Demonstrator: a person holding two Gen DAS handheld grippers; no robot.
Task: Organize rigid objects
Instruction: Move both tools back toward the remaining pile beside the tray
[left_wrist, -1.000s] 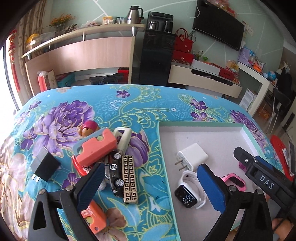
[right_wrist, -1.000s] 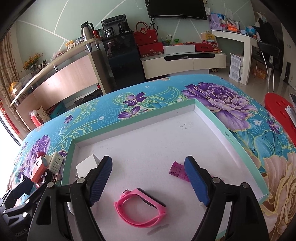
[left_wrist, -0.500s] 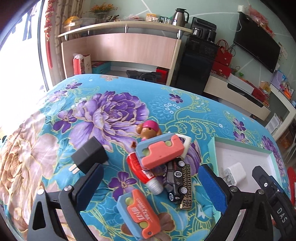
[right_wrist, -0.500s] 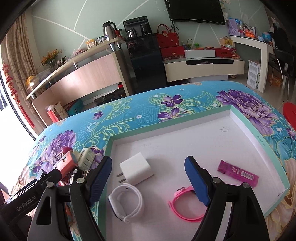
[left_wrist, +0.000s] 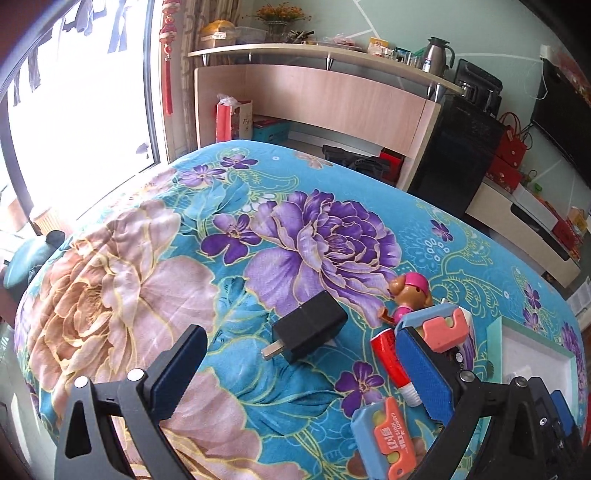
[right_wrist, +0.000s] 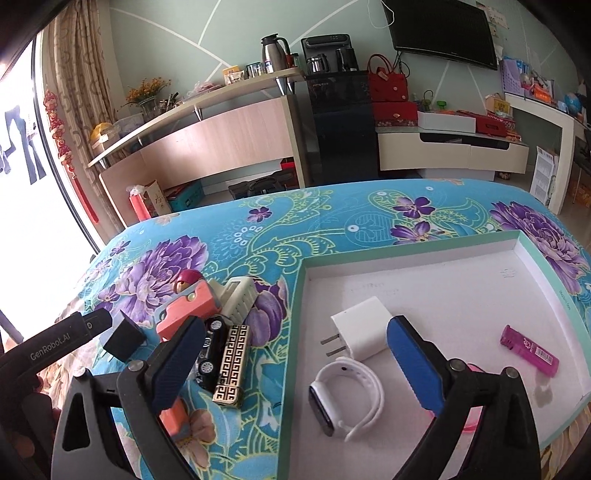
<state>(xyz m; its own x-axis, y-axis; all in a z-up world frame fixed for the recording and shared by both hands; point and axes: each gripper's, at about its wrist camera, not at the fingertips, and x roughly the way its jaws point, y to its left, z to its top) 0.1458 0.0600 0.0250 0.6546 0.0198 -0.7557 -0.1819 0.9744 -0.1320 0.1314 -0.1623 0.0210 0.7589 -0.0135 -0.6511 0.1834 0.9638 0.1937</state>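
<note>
A table draped in a turquoise cloth with purple and peach flowers (left_wrist: 258, 387) carries everything. At about three o'clock on it, a shallow white tray with a mint-green rim (right_wrist: 301, 295) is seen already holding a white plug charger (right_wrist: 364, 330), a white smartwatch (right_wrist: 343, 395) and a magenta lighter (right_wrist: 528, 349). Just left of the tray, a heap of unsorted items is found: a coral-and-blue plastic case (left_wrist: 437, 326), a red tube (left_wrist: 391, 363) and a gold-patterned black lighter (right_wrist: 231, 363).

The black plug charger (left_wrist: 308, 330) lies apart from the heap, at its nine o'clock. The left gripper (left_wrist: 306, 373) is held with jaws spread wide and empty, and the charger is framed just beyond them at twelve o'clock, its long axis slanting from seven to one o'clock, prongs toward the jaws. The right gripper (right_wrist: 291, 360) is likewise spread and empty, over the tray's near-left edge, so the left is judged the nearer for this pick.
</note>
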